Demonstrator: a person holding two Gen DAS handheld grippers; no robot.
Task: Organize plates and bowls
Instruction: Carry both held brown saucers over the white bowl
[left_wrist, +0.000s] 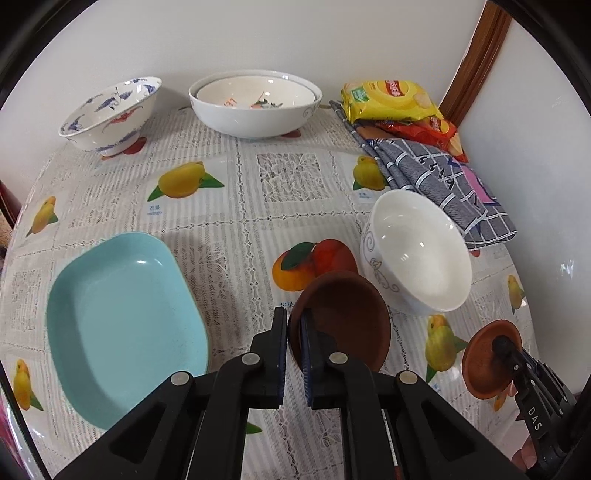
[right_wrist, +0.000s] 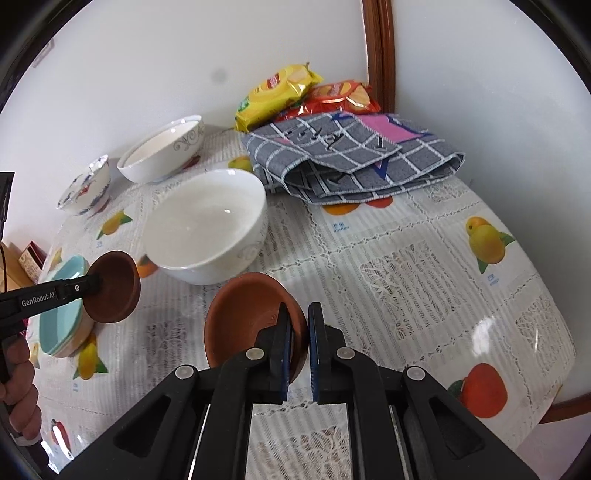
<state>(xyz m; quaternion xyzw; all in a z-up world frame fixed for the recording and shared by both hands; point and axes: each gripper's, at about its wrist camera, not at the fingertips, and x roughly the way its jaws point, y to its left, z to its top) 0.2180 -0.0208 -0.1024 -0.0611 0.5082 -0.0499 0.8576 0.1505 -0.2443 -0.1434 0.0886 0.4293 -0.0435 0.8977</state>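
Observation:
My left gripper (left_wrist: 294, 325) is shut on the rim of a dark brown clay bowl (left_wrist: 343, 317), held tilted above the table; it also shows in the right wrist view (right_wrist: 114, 288). My right gripper (right_wrist: 300, 321) is shut on the rim of a lighter brown clay bowl (right_wrist: 251, 317), which also shows in the left wrist view (left_wrist: 487, 362). A plain white bowl (left_wrist: 417, 251) (right_wrist: 207, 225) stands just beyond both. A turquoise dish (left_wrist: 122, 306) lies at the left. A large white bowl (left_wrist: 255, 103) with a smaller one nested inside and a blue-patterned bowl (left_wrist: 110, 114) stand by the back wall.
A folded grey checked cloth (right_wrist: 354, 158) and yellow and red snack bags (right_wrist: 280, 92) lie at the back right corner. The fruit-print tablecloth (left_wrist: 240, 206) covers the table, with walls at back and right. A wooden frame (right_wrist: 380, 48) runs up the corner.

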